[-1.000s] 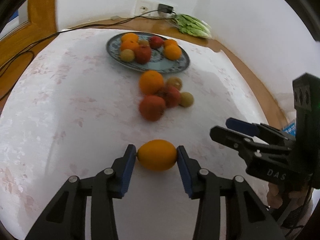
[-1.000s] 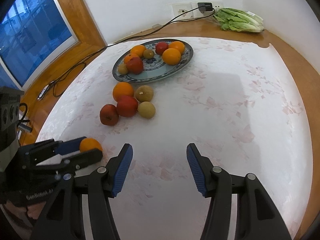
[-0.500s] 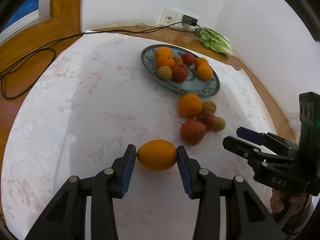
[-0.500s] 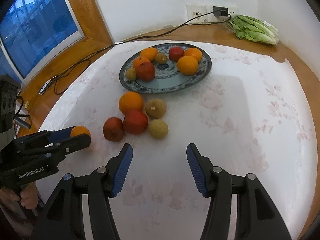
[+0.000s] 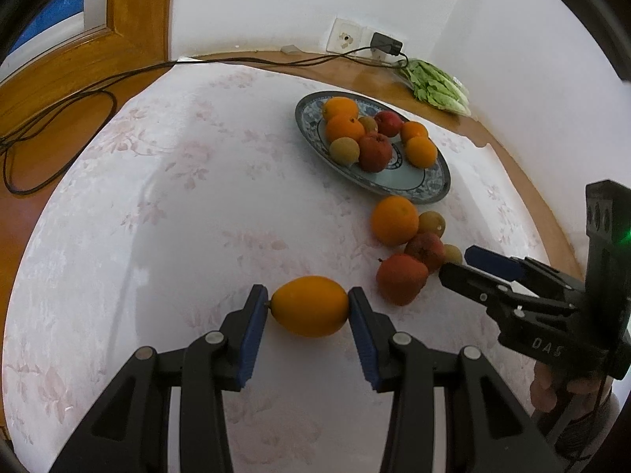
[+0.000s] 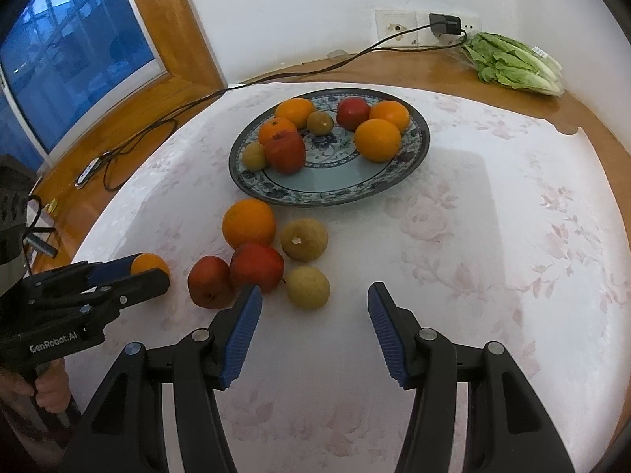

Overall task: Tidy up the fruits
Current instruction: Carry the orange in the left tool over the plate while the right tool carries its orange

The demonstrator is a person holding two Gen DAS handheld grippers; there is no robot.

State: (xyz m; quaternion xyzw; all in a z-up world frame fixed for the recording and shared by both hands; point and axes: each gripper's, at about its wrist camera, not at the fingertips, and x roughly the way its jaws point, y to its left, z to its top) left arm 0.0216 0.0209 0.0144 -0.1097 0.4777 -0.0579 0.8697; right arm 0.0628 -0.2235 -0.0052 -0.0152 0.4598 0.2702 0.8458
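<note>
My left gripper (image 5: 309, 303) is shut on an orange (image 5: 309, 305), held above the white tablecloth; the same orange (image 6: 148, 264) peeks out between its fingers in the right wrist view. A blue patterned plate (image 6: 418, 146) carries several oranges, red apples and brown fruits. In front of the plate lies a loose cluster: an orange (image 6: 248, 224), two red apples (image 6: 256, 266), (image 6: 209, 282) and two brown pears (image 6: 303, 238), (image 6: 307, 287). My right gripper (image 6: 313, 301) stands open just in front of the nearer pear, with nothing between its pads.
A bagged lettuce (image 6: 512, 63) lies at the back right on the wooden sill. A black cable (image 6: 165, 118) runs from a wall socket (image 6: 445, 23) along the left edge. A wooden window frame (image 6: 169, 39) stands to the left. The tablecloth (image 6: 493, 236) covers the table.
Both grippers have swung sideways, so the plate and loose fruit now sit further right in the left view and nearer in the right view. The orange stays gripped.
</note>
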